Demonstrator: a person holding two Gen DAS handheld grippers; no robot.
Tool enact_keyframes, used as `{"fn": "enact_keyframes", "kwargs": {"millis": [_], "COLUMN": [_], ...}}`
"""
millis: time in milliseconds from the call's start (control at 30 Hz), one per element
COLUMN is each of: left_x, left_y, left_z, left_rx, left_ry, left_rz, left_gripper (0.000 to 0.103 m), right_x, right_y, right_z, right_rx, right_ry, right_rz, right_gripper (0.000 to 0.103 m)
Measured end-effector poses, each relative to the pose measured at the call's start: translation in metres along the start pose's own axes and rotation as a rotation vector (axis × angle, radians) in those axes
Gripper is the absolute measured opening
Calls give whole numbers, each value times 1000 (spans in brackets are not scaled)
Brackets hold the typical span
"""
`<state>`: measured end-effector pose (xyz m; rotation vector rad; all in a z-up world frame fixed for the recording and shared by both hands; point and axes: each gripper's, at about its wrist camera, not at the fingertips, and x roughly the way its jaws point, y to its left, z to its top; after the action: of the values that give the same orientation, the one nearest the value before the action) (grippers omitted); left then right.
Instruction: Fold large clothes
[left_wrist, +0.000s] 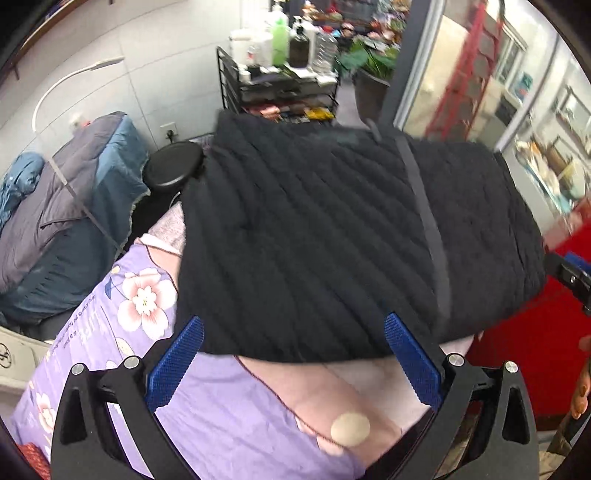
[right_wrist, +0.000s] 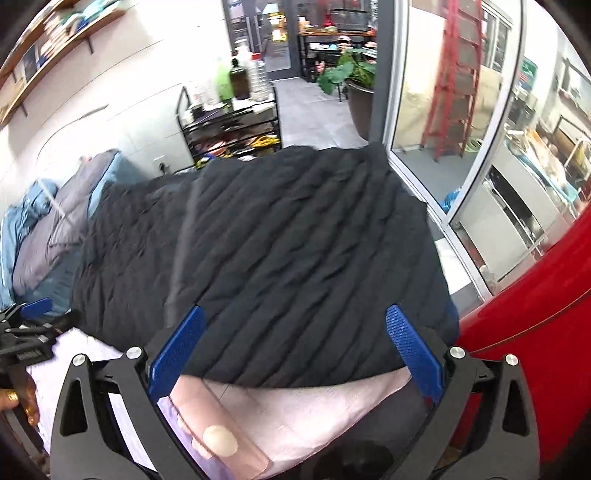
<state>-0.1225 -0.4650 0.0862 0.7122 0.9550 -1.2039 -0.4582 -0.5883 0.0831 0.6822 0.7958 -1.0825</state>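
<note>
Black quilted jacket (left_wrist: 332, 229) lay folded on the floral bedsheet (left_wrist: 110, 332); left gripper (left_wrist: 293, 350) and right gripper (right_wrist: 295, 347) hovered spread, empty. Fold apparently finished; next likely needs tidying or another garment.

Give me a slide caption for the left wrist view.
Open left tool above a folded black quilted garment lying on a floral purple sheet.

Black quilted jacket (left_wrist: 332, 240) crossed by slanting stitched ridges and one grey strip. Lilac bedsheet (left_wrist: 207, 417) printed with pink-and-white flowers, beside a pale pink panel. Blue ribbed fingers (left_wrist: 177, 365) on black frames. Glossy red surface (right_wrist: 528, 314) alongside.
</note>
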Motion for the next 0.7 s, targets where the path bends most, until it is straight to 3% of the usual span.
{"fn": "enact_keyframes", "kwargs": {"millis": [167,500,700], "left_x": [-1,-1,-3], "left_y": [-19,-30,-34], "left_z": [-16,-25,-25], "left_rx": [39,76,90], "left_ry": [19,35,36], "left_rz": [103,116,116], "left_gripper": [97,97,97], "right_x": [-2,9,8], "right_y": [17,16,23], "right_z": [-14,-33,-32], "right_rx": [-32,34,3], "right_ry": [32,71,80], "right_rz": [-11,9,-42], "right_gripper": [98,98,98]}}
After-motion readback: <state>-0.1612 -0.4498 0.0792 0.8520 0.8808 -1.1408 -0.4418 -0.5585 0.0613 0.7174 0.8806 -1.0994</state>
